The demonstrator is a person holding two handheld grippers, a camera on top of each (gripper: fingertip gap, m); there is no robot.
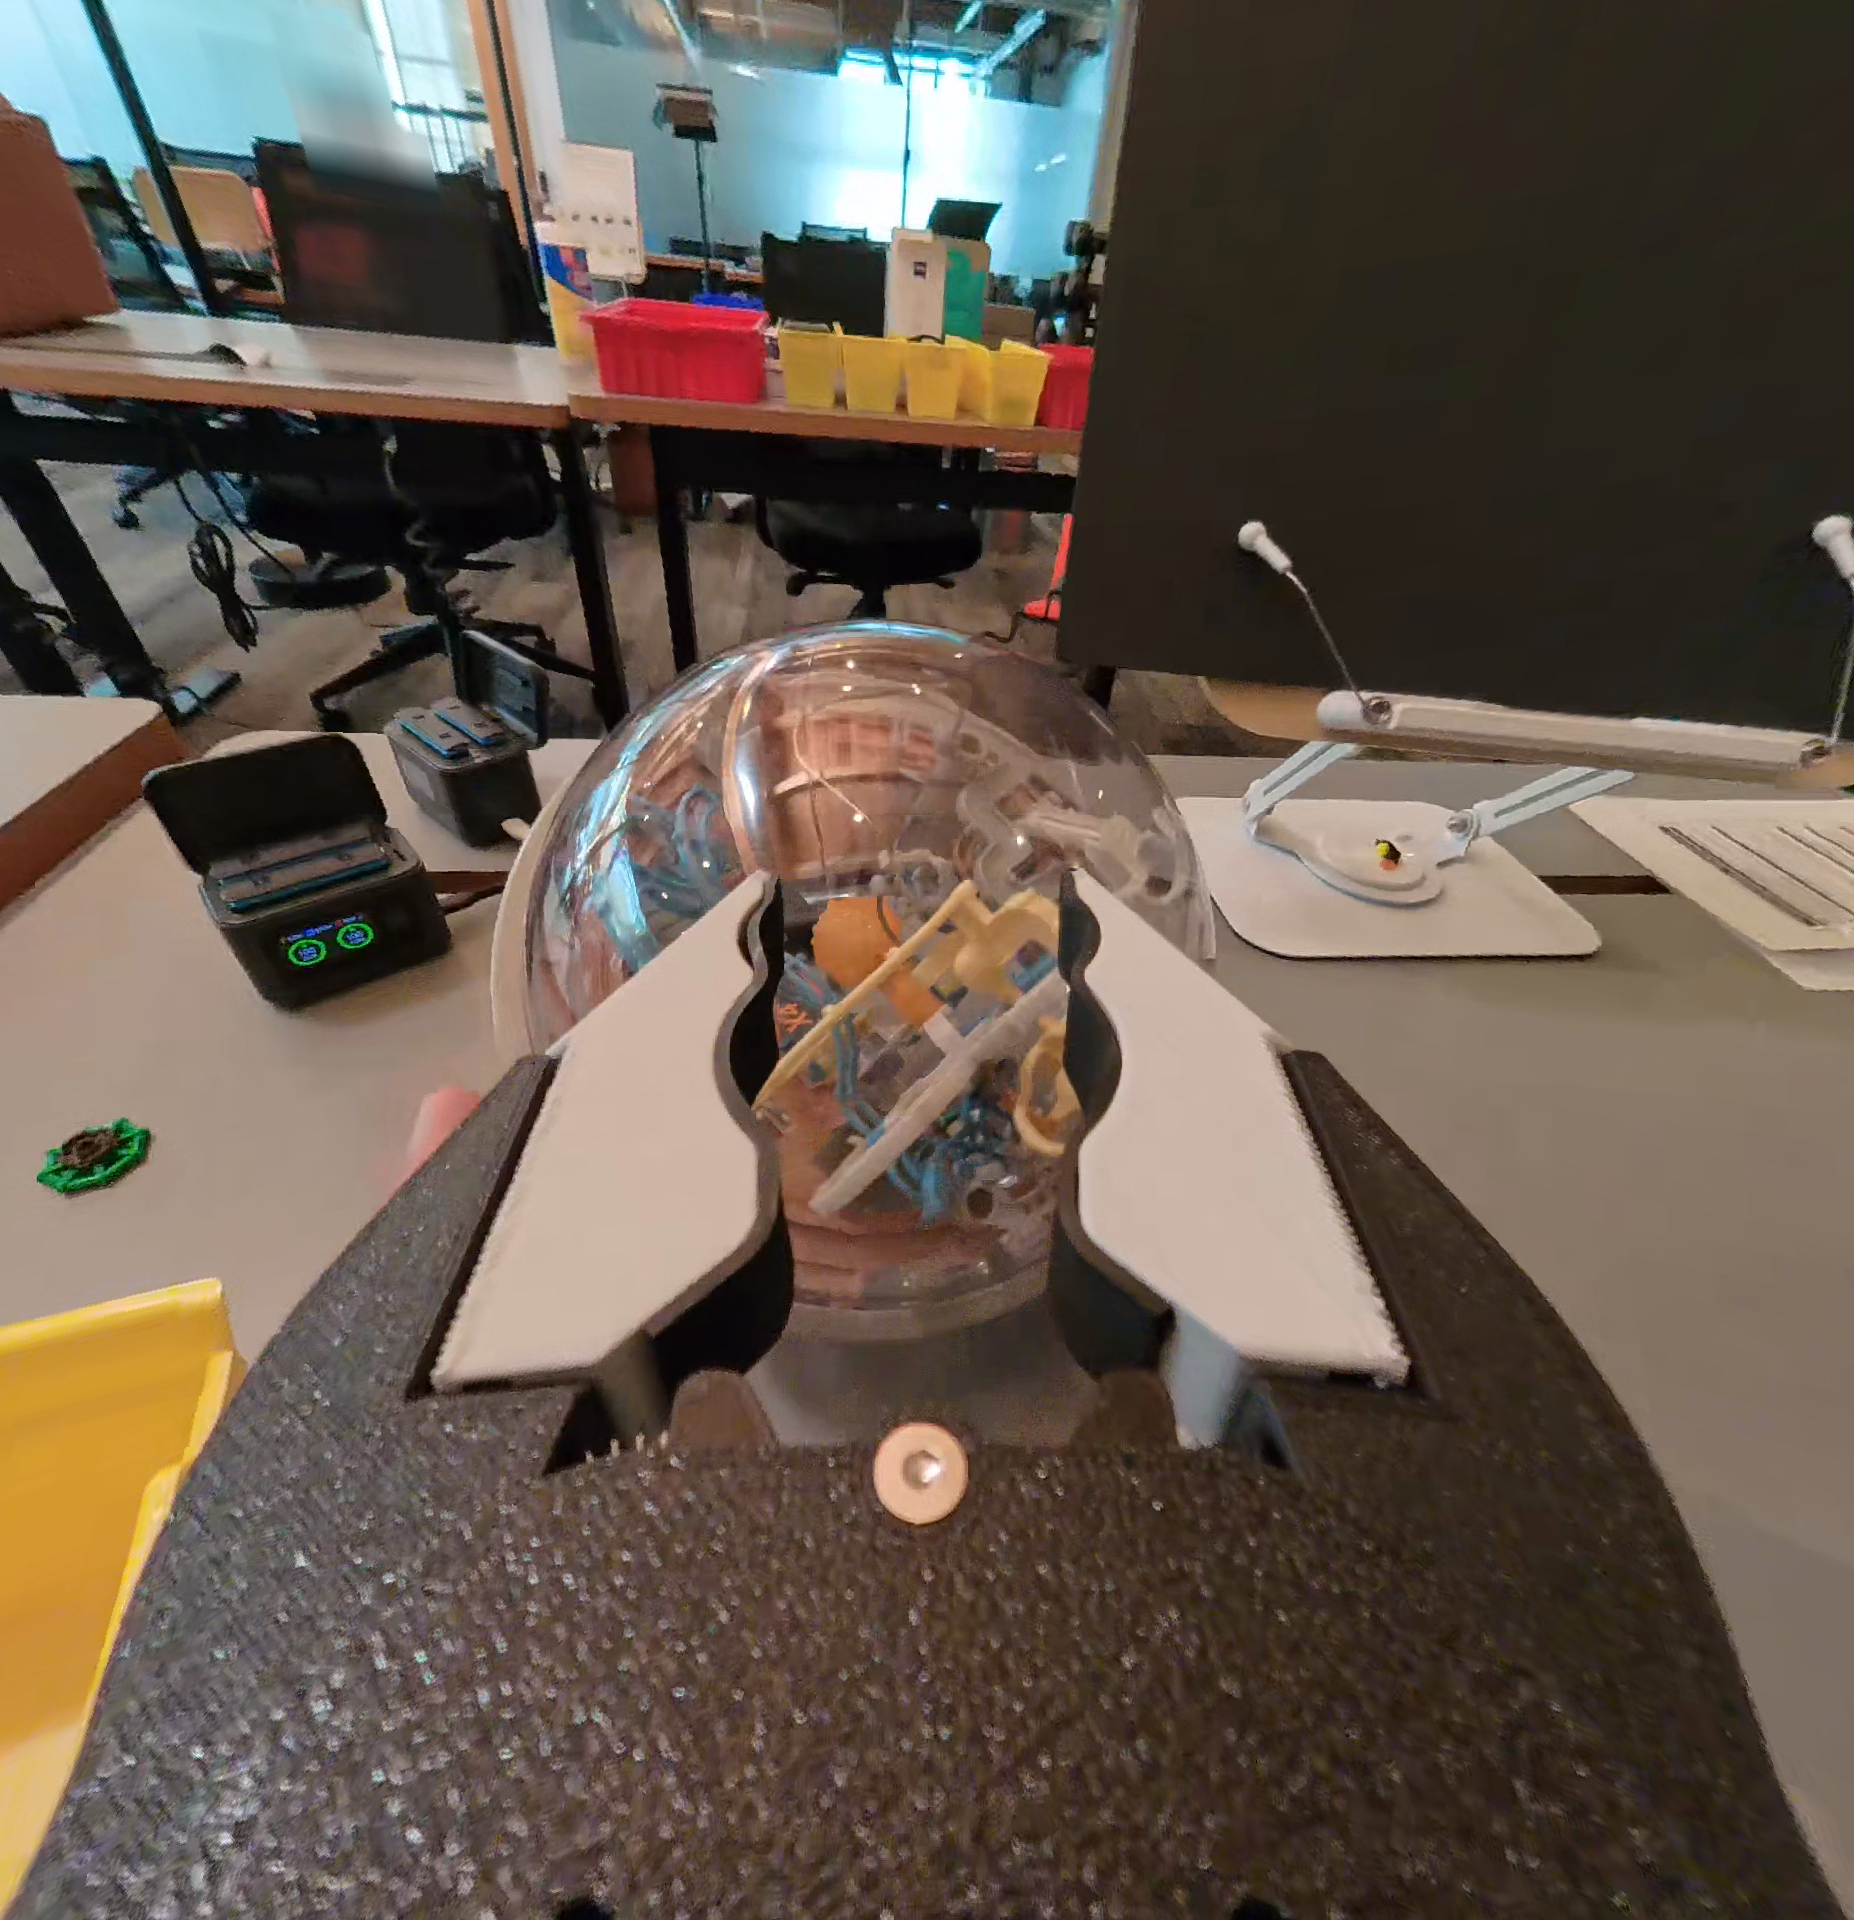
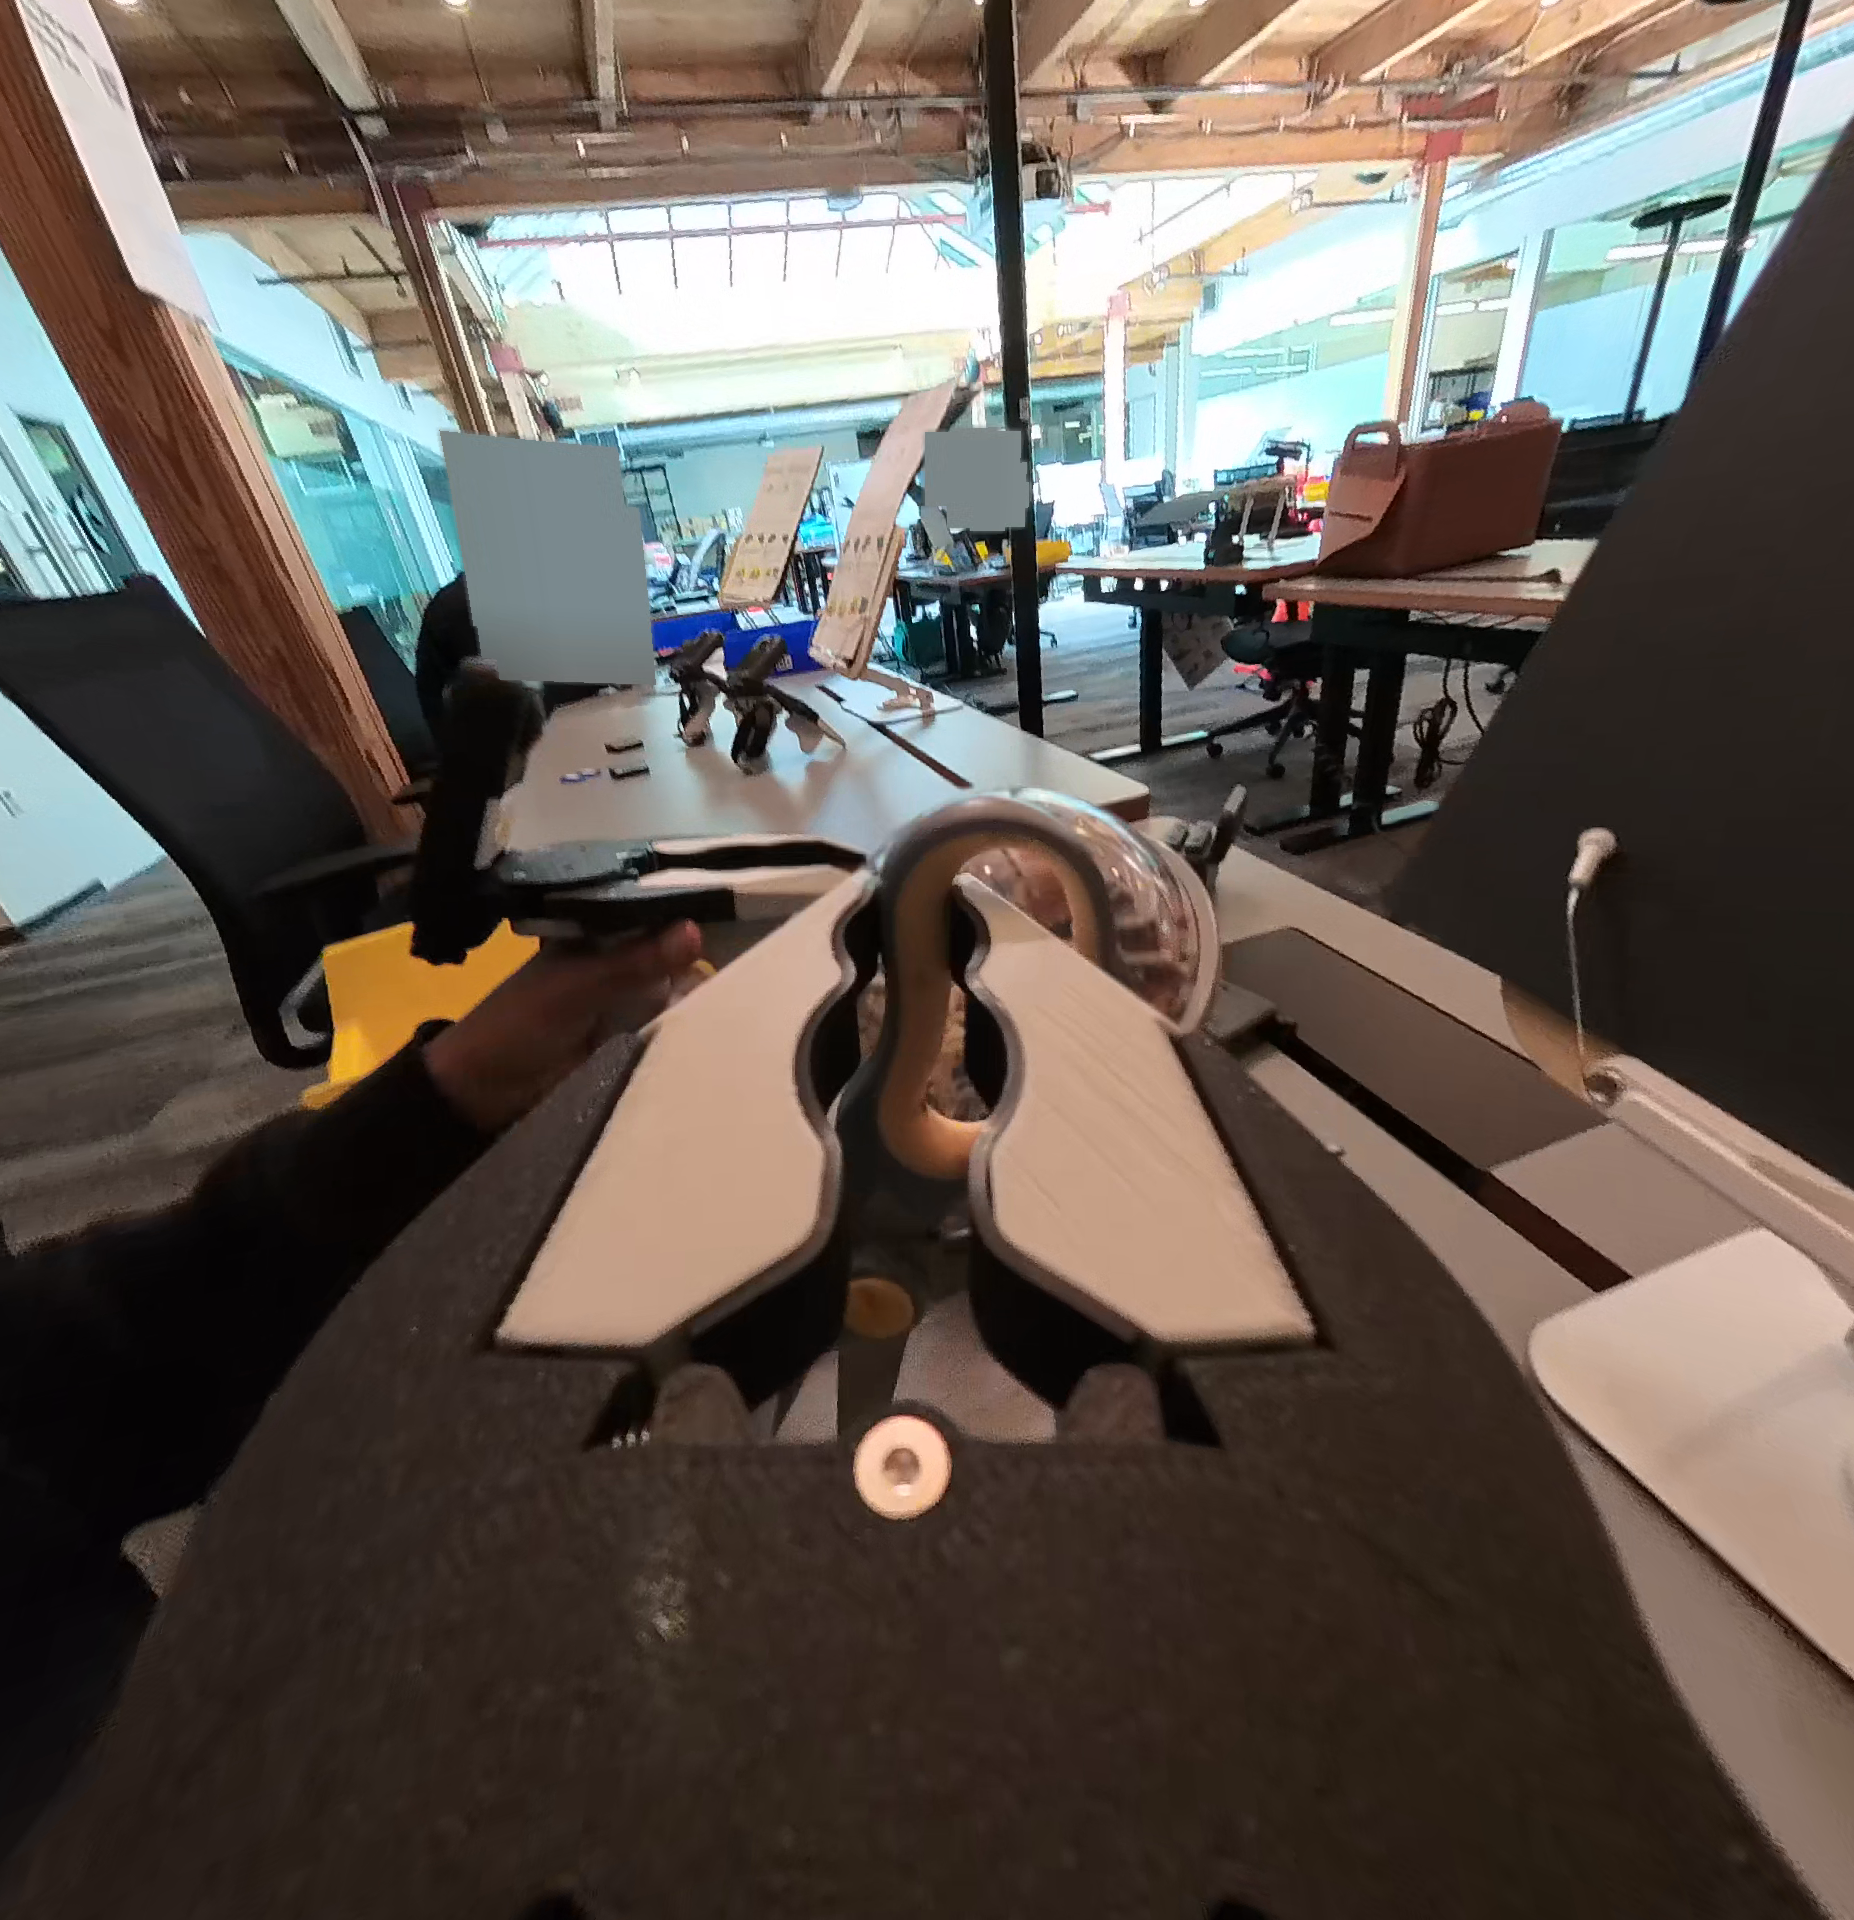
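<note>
A clear plastic sphere [image 1: 861, 790] with a coloured maze of tracks inside fills the middle of the left wrist view, above a grey table [image 1: 279, 1091]. My left gripper [image 1: 918, 894] is open, and its white fingers [image 1: 653, 1091] lie over the sphere's near side, which is wider than the gap. In the right wrist view the sphere [image 2: 1141, 914] shows as a dome with a cream rim [image 2: 918, 1039]. My right gripper [image 2: 918, 894] is shut on that rim. The left gripper [image 2: 757, 873] reaches in from the left, held by a hand [image 2: 570, 997].
Two black charger boxes [image 1: 310, 883] stand at the back left, and a small green toothed piece [image 1: 94, 1153] lies on the table at the left. A yellow bin [image 1: 71, 1507] is at the near left. A white stand on a pad [image 1: 1401, 862], papers [image 1: 1764, 862] and a black board [image 1: 1474, 312] are at the right.
</note>
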